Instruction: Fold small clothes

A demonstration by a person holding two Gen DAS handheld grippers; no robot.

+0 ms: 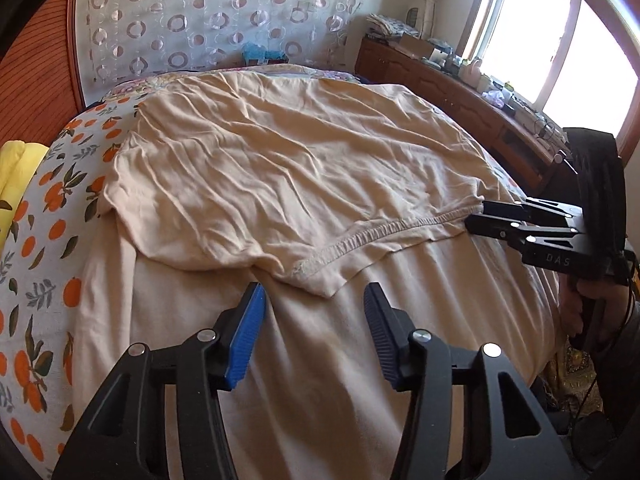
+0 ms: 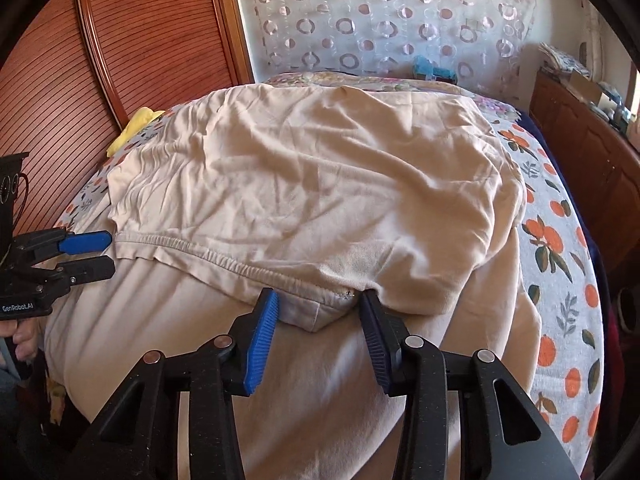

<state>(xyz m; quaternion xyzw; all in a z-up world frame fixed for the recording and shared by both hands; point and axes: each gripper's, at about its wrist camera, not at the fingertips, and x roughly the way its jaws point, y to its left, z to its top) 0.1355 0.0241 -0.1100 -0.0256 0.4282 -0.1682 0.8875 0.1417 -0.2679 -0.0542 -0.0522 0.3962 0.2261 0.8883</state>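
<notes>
I am getting ready to grab the shorts (image 1: 280, 168). Both my left gripper (image 1: 314, 300) and right gripper (image 2: 320, 308) are wide open, holding nothing. Next I should pinch the waistband (image 2: 224, 258) corners.

An orange-print bedspread (image 1: 44, 216) is spread over the bed, with a yellow cloth (image 2: 138, 126) lying at its edge beside the ribbed wooden headboard (image 2: 120, 52). A circle-patterned curtain (image 1: 208, 16) is hung behind. A cluttered wooden cabinet (image 1: 452, 92) is set under the window (image 1: 560, 28).
</notes>
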